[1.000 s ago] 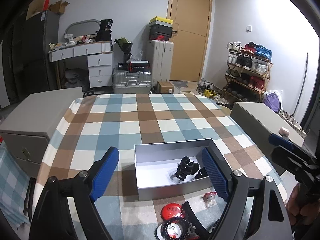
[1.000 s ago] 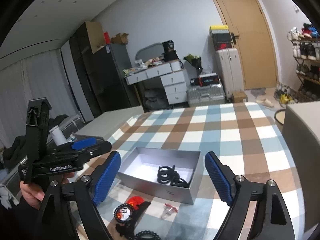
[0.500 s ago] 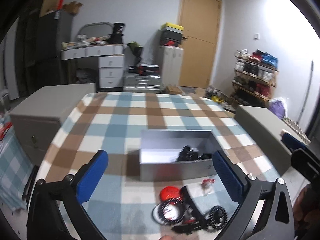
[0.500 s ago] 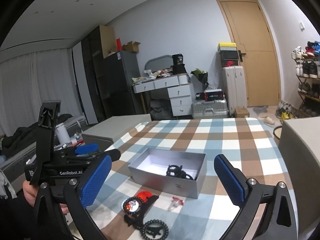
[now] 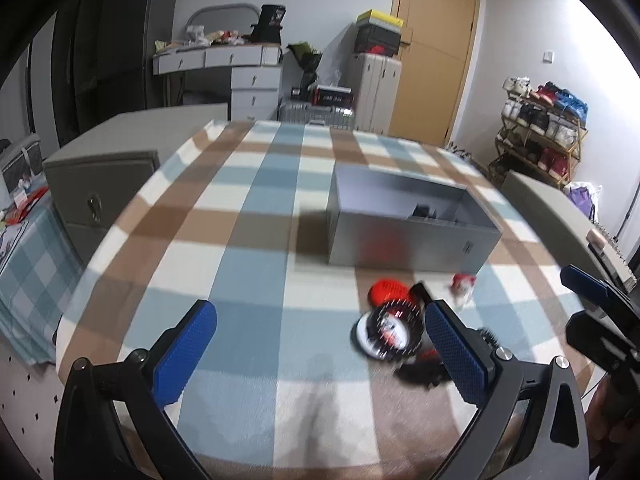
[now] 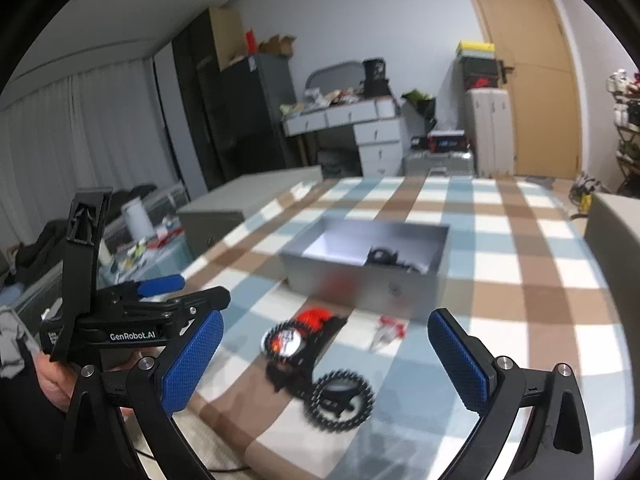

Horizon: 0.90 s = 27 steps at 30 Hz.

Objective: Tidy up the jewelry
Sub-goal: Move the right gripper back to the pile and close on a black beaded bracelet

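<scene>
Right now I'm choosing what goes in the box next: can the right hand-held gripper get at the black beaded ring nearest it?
Probably yes. The right hand-held gripper is open above the black beaded ring, which lies on the cloth with nothing between them.
</scene>
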### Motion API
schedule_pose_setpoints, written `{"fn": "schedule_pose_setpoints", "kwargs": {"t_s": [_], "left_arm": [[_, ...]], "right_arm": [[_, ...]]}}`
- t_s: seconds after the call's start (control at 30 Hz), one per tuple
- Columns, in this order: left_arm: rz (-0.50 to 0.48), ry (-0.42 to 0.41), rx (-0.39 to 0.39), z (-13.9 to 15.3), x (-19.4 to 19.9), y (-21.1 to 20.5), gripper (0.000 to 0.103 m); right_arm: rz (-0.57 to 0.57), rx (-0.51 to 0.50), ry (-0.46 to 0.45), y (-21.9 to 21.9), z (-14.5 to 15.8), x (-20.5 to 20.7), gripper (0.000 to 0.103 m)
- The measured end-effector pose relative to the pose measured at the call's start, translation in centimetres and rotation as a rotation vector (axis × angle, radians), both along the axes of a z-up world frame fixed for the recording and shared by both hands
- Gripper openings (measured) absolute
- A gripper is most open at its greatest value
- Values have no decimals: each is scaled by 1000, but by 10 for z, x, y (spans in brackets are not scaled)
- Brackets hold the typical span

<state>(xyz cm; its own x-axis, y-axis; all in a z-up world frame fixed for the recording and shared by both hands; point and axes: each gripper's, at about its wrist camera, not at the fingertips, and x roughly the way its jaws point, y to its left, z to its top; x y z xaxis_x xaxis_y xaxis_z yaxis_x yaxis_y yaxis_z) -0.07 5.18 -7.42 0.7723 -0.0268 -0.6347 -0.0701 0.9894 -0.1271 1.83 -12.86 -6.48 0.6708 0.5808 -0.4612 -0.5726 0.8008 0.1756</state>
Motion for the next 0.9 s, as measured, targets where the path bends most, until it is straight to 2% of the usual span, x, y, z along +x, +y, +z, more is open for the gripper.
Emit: {"fn": "schedule_pose_setpoints", "kwargs": {"t_s": [0.13, 0.33, 0.5, 0.73, 0.83, 0.9], "left_arm": [[-5, 32, -16, -9, -5, 1, 102], [-13, 61, -32, -19, -7, 2, 102], [-29, 85, -47, -26, -6, 1, 102], [-33, 99, -50, -27, -6, 1, 102], [-28, 103, -47, -26, -5, 2, 102], [-27, 105, -44, -26, -4, 2, 102]], "right_arm": [[29, -46, 46, 11, -19, -1, 102], [10, -81, 129, 7, -45, 4, 99], [-12, -106, 188, 2, -61, 12, 87], [-7, -178, 143, 11, -66, 10, 82], [-1, -217, 112, 16, -67, 6, 69], [7, -225, 99, 16, -67, 5, 56]]}}
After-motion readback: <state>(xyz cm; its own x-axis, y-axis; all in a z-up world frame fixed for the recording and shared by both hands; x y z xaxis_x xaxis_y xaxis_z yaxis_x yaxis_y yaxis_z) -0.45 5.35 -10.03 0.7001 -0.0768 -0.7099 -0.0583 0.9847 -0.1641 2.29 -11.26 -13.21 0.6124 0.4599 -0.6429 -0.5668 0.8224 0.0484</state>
